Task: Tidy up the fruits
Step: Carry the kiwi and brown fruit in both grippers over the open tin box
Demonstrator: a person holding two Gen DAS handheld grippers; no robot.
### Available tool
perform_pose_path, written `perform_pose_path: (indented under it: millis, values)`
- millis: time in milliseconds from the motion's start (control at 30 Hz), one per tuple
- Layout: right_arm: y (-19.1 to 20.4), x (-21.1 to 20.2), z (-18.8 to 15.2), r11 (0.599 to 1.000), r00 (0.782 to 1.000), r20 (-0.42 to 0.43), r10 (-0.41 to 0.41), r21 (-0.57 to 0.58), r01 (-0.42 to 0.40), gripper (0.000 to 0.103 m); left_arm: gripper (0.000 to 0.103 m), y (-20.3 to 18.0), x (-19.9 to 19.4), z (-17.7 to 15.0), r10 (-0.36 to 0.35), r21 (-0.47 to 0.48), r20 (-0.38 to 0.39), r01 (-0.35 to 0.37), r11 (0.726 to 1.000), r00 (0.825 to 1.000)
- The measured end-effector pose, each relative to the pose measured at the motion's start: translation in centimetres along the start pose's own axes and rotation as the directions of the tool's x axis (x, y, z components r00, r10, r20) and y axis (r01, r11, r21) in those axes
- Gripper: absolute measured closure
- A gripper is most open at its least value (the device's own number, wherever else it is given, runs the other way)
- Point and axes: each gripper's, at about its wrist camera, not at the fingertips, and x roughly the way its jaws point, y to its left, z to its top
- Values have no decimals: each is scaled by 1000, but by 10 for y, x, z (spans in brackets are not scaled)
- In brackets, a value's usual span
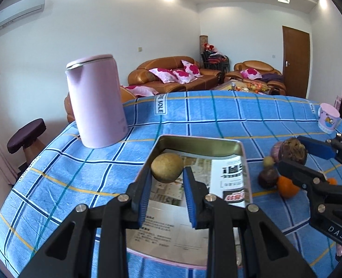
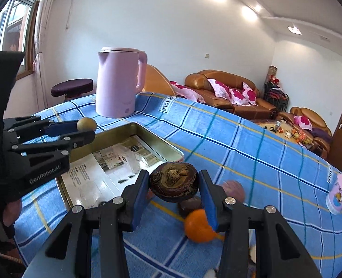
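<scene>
Left: left claw (image 1: pixel 166 183) gripping tan fruit (image 1: pixel 167 167) above tin (image 1: pixel 201 144). Right: right claw (image 2: pixel 173 200) gripping dark wrinkled fruit (image 2: pixel 173 185) above table (image 2: pixel 252 150).

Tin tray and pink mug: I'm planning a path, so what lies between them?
In the left wrist view, loose fruits, including an orange, and the fruit-holding right tool lie between tin tray and pink mug.
</scene>
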Motion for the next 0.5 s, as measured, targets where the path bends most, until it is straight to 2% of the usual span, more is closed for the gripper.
perform_pose_path:
  millis: [500]
  values:
    - [21, 43, 5, 994, 994, -16, 109, 10, -109, 57, 74, 17, 21, -8, 37, -9, -52, -37, 999, 998]
